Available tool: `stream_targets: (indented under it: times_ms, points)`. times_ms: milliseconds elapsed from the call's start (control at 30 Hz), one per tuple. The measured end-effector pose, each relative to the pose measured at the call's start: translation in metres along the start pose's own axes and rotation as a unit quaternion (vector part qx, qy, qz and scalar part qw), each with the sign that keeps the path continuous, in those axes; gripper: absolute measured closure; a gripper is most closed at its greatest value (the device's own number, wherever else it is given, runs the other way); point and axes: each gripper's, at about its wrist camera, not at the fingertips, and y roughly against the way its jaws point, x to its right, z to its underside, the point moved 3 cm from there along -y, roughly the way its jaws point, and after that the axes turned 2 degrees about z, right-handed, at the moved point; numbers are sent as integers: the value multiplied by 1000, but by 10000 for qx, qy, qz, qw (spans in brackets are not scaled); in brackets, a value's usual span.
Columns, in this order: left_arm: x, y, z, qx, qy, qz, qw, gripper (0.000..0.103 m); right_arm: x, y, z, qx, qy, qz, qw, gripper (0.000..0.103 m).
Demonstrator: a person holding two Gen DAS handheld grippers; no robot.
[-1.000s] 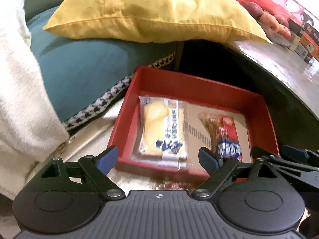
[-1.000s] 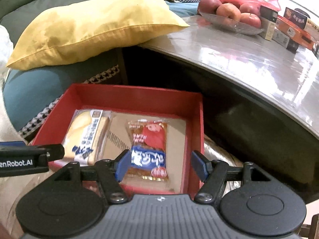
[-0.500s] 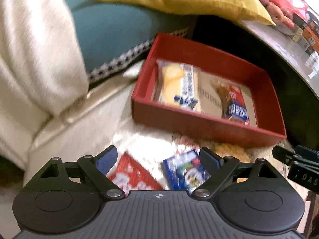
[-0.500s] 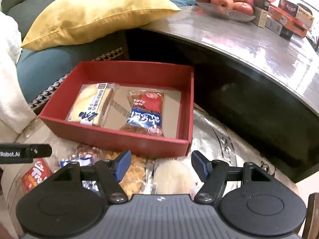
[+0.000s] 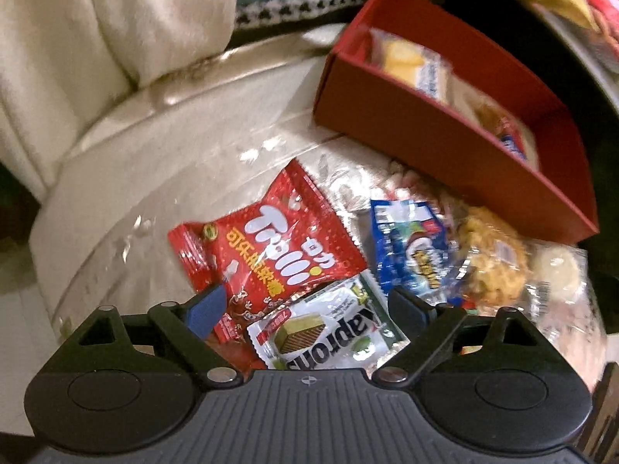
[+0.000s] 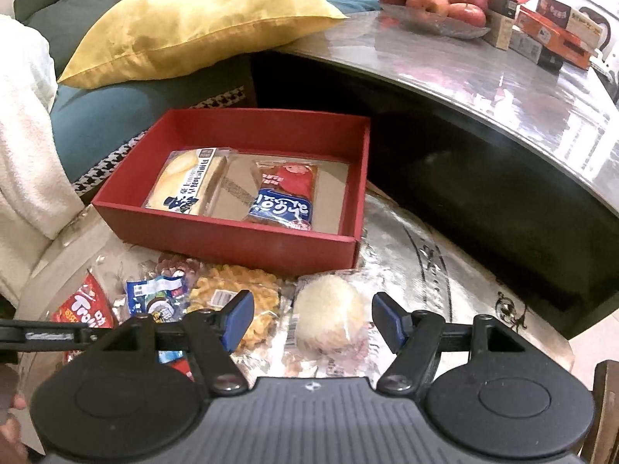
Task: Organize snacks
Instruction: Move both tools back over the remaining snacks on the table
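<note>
Glossy round table [image 6: 418, 255] beside sofa: red box [image 6: 247, 243], loose snacks [image 5: 278, 255]; left gripper [image 5: 305, 309] wide, empty, right gripper [image 6: 309, 319] part-open, empty.

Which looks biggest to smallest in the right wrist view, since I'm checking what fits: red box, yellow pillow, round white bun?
1. yellow pillow and red box: similar in extent, too close to rank.
2. round white bun: clearly smallest, though nearest the camera.
</note>
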Motion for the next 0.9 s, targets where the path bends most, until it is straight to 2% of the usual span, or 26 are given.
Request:
stream_targets:
  times_ms: [233,367,467,700,800,900]
  points:
    - [8,-11,-6,123,271,-211,9993,3,14,1,7,-61,-69,20,10000,39]
    - [12,-15,-2,91,12,-475,9988,12,17,1,7,-94,-74,20,9999,39]
    - [7,-7,0,32,-102,-225,9997,21,15,2,7,-96,-42,-5,9999,39]
    - [-20,16,6,6,-50,178,9998,19,-13,-1,15,-245,346,-168,9990,39]
    - [-24,30,-2,170,-54,192,9997,18,-36,0,26,-417,356,-582,9968,39]
    - [-26,48,-15,420,-157,152,9989,16,-68,-1,42,-792,203,-1271,9885,39]
